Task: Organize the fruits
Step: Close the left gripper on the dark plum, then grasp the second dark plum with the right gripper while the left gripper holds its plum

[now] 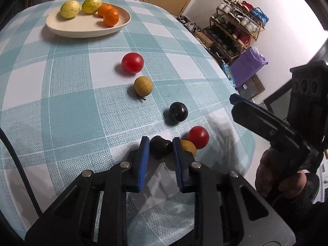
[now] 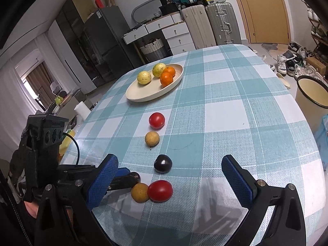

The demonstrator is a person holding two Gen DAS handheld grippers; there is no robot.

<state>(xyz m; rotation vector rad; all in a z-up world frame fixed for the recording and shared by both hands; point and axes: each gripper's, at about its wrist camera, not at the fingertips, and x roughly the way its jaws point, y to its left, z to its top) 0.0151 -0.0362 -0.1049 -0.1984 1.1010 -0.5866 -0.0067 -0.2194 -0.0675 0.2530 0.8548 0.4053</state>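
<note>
While the left hand-held gripper (image 1: 158, 146) sits low over the near edge of the worktop (image 1: 67, 94), its two blue pads are clamped on a dark plum (image 1: 159, 146), one pad pressing each side of the fruit. Just to the right of that gripper, touching its right pad, lies a tan fruit (image 1: 189, 146), and a red tomato (image 1: 198, 137) rests against the far right side of that one. Ahead of the gripper and slightly right lies a second dark plum (image 1: 178, 111); farther ahead come a second tan fruit (image 1: 143, 86) and then a second red tomato (image 1: 132, 63), the three forming a loose line running away from the pads. Well beyond them, ahead and to the left, an oval cream plate (image 1: 61, 27) carries two yellow-green fruits (image 1: 70, 8) and two oranges (image 1: 111, 16) (the oranges touch each other).

The right hand-held gripper (image 2: 170, 172) hangs above the near part of the checked cloth with its pads spread wide apart, gripping nothing. Between its pads and a little ahead sits the free dark plum (image 2: 163, 164); the touching pair of tan fruit (image 2: 140, 192) and red tomato (image 2: 160, 190) lies nearer, towards its left pad. The left tool enters from the left side there, its tips closed on the held plum (image 2: 135, 176).
</note>
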